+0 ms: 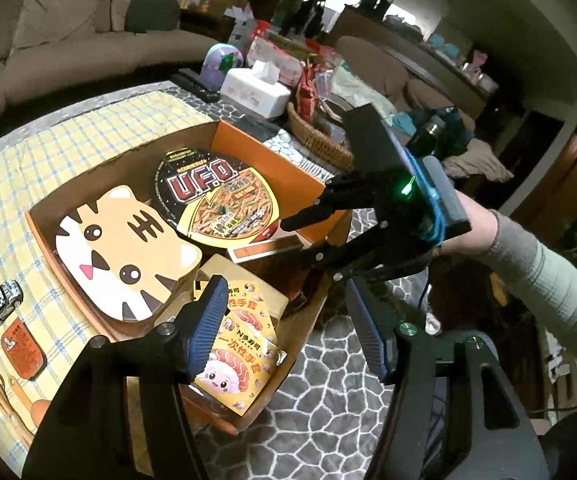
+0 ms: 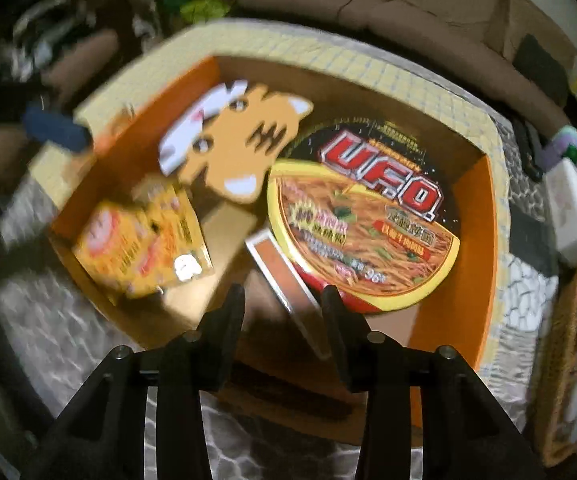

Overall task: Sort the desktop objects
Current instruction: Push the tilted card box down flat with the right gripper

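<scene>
Checked cloth covers my worktop [image 1: 88,128]; mid-frame, the box [image 1: 272,152] already holds the noodle bowl [image 1: 216,196], tiger tin [image 1: 128,252] and glove packet [image 1: 240,344]. Lower left, the toy car [image 1: 3,302] waits. Both left tongs [image 1: 288,328] and right tongs [image 2: 284,296] hang spread, empty.

We're in a home living room, and a lived-in one: a big tan sofa [image 1: 68,12] with a dark cushion [image 1: 150,12] curves round the back, and a patterned rug [image 1: 328,400] covers the floor. Right before us a low table wears a yellow checked cloth [image 1: 88,128], with a tissue box [image 1: 254,92], a wicker basket [image 1: 312,136] of snacks and household clutter crowding its far end. We also see an orange box [image 2: 468,280] holding instant noodles [image 2: 368,216] and a toy car [image 1: 3,302] on the cloth, all everyday domestic stuff.
</scene>
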`<move>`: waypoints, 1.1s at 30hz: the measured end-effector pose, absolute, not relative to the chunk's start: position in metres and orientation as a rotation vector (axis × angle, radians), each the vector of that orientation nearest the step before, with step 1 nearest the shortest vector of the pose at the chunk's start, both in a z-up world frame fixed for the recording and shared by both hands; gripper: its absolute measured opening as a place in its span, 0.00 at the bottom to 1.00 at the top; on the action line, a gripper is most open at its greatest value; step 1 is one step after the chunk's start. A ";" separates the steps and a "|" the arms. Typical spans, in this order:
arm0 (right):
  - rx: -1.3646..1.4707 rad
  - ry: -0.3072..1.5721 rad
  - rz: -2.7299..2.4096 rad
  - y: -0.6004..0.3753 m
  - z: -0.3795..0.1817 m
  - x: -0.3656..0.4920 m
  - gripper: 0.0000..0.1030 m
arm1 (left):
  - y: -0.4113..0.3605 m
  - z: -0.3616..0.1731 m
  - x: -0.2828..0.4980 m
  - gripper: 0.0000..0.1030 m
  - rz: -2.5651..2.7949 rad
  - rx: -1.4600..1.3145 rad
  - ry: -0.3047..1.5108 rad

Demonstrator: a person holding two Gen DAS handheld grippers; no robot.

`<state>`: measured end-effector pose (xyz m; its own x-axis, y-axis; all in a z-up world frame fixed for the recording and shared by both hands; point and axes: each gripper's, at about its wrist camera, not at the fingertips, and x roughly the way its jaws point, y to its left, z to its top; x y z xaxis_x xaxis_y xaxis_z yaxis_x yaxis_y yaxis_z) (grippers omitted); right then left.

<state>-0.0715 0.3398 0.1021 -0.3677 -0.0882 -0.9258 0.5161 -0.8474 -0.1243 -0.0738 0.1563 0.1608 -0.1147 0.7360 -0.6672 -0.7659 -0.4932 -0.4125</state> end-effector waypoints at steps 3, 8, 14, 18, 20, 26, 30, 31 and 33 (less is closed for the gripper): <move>1.554 0.606 -2.209 0.345 0.089 -0.073 0.38 | 0.157 0.159 -0.072 0.57 1.799 -1.054 0.033; 1.585 0.617 -2.152 0.354 0.089 -0.076 0.25 | 0.159 0.158 -0.069 0.57 1.790 -1.058 0.032; 1.644 0.718 -2.142 0.373 0.090 -0.076 0.28 | 0.157 0.161 -0.066 0.57 1.785 -1.054 0.029; 1.677 0.661 -2.229 0.394 0.100 -0.079 0.29 | 0.153 0.158 -0.066 0.61 1.790 -1.062 0.021; 1.623 0.554 -2.283 0.401 0.115 -0.073 0.29 | 0.151 0.157 -0.066 0.62 1.793 -1.068 0.019; 1.491 0.278 -2.415 0.405 0.149 -0.057 0.47 | 0.141 0.158 -0.063 0.73 1.823 -1.080 0.019; 1.447 0.138 -2.448 0.394 0.158 -0.055 0.56 | 0.136 0.160 -0.053 0.84 1.886 -1.084 0.089; 1.438 0.121 -2.449 0.390 0.160 -0.053 0.59 | 0.135 0.160 -0.051 0.86 1.900 -1.082 0.111; 1.421 0.092 -2.448 0.378 0.161 -0.049 0.64 | 0.131 0.162 -0.045 0.88 1.931 -1.081 0.152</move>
